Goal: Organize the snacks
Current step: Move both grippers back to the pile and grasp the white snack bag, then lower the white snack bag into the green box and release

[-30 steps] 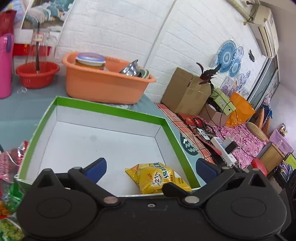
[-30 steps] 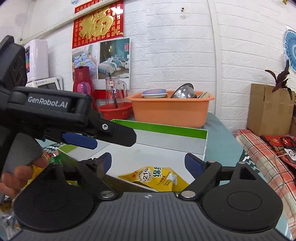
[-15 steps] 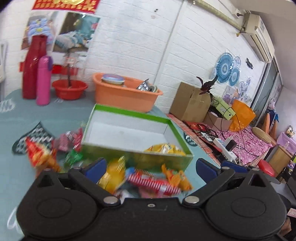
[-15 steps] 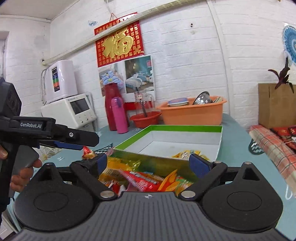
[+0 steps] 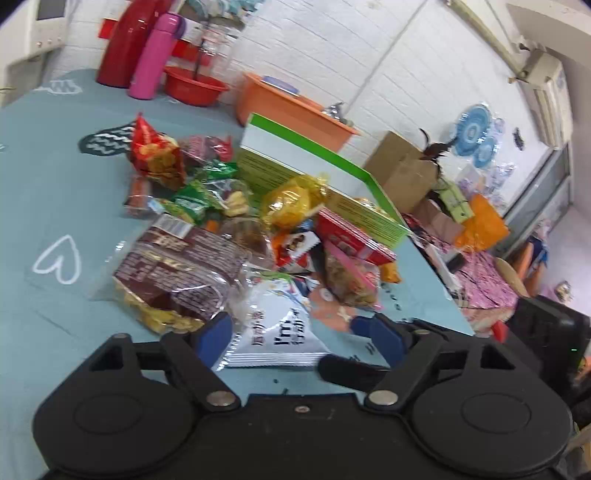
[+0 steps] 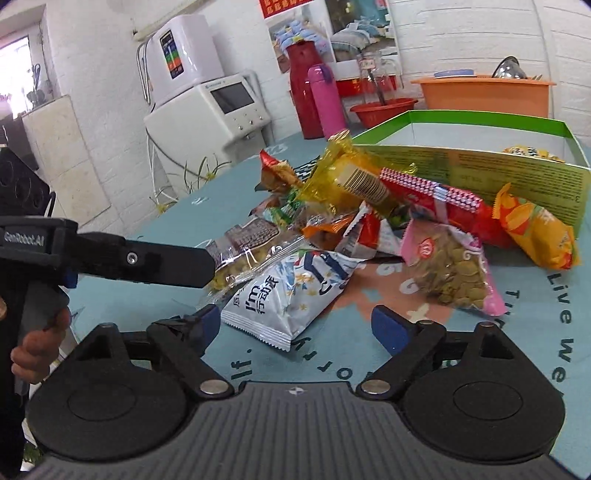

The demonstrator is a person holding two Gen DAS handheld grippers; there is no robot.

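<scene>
Reaching for the next snack: left tongs (image 5: 291,334) spread wide around the white packet (image 5: 275,328) on the tabletop (image 5: 48,206), seemingly untouched; right tongs (image 6: 295,325) wide, empty. Next, closing, then lifting into the green box (image 6: 509,173).

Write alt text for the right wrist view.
The open right gripper hovers before a white snack bag at the near edge of a snack pile, beside a green box. The left gripper reaches in from the left.

White brick walls (image 6: 461,33) enclose the room; an air conditioner (image 5: 550,92) hangs high, a white dispenser (image 6: 184,59) stands in the corner.
</scene>
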